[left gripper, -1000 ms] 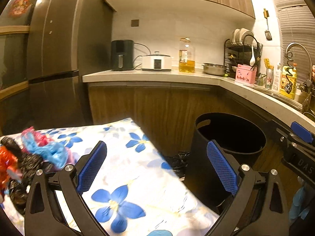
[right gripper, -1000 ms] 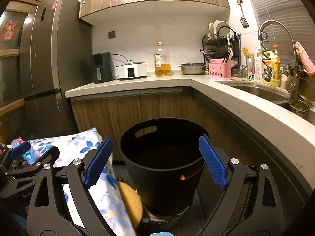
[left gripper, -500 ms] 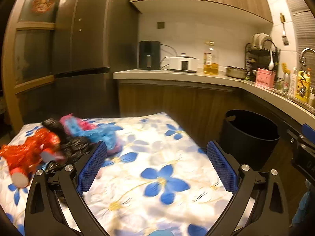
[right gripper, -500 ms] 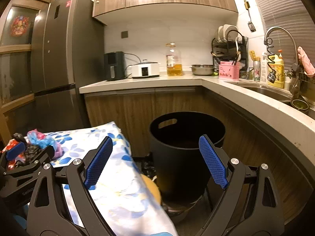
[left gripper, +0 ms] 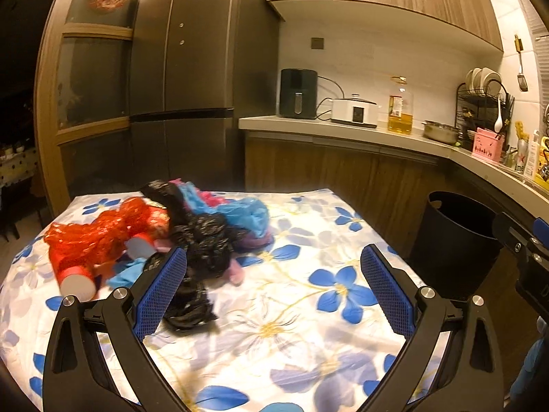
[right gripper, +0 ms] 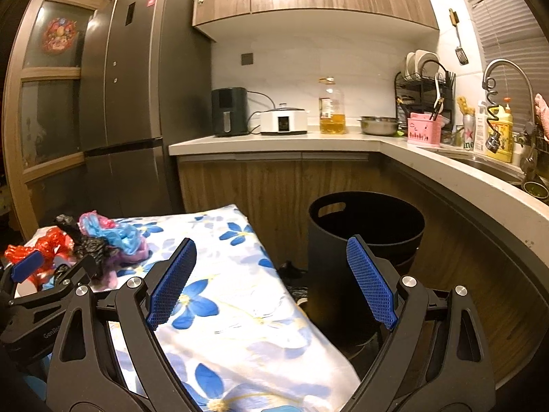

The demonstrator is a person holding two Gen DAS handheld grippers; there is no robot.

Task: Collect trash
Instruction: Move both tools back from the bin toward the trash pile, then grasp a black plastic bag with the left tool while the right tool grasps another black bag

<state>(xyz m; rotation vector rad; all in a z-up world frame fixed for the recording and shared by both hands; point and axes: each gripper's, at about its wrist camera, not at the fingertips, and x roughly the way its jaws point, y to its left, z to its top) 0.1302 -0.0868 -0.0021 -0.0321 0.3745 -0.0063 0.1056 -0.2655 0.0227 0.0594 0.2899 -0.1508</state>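
Observation:
A heap of trash lies on the flowered tablecloth (left gripper: pixel 291 309): a red plastic wrapper (left gripper: pixel 99 237), crumpled black bags (left gripper: pixel 202 240) and a blue bag (left gripper: pixel 247 216). The heap also shows in the right wrist view (right gripper: pixel 103 237). A black bin (left gripper: pixel 456 237) stands on the floor right of the table, also in the right wrist view (right gripper: pixel 367 226). My left gripper (left gripper: pixel 274 288) is open and empty, just right of the heap. My right gripper (right gripper: pixel 271 281) is open and empty over the table's right edge, facing the bin.
A counter (right gripper: pixel 274 144) runs along the back and right with an air fryer (right gripper: pixel 230 111), a cooker, an oil bottle (right gripper: pixel 331 106), a dish rack and a sink tap (right gripper: pixel 504 79). A tall fridge (left gripper: pixel 192 79) stands behind the table.
Both grippers have swung left, away from the bin and toward the table. The trash heap has come into the middle of the left wrist view. Both stay open.

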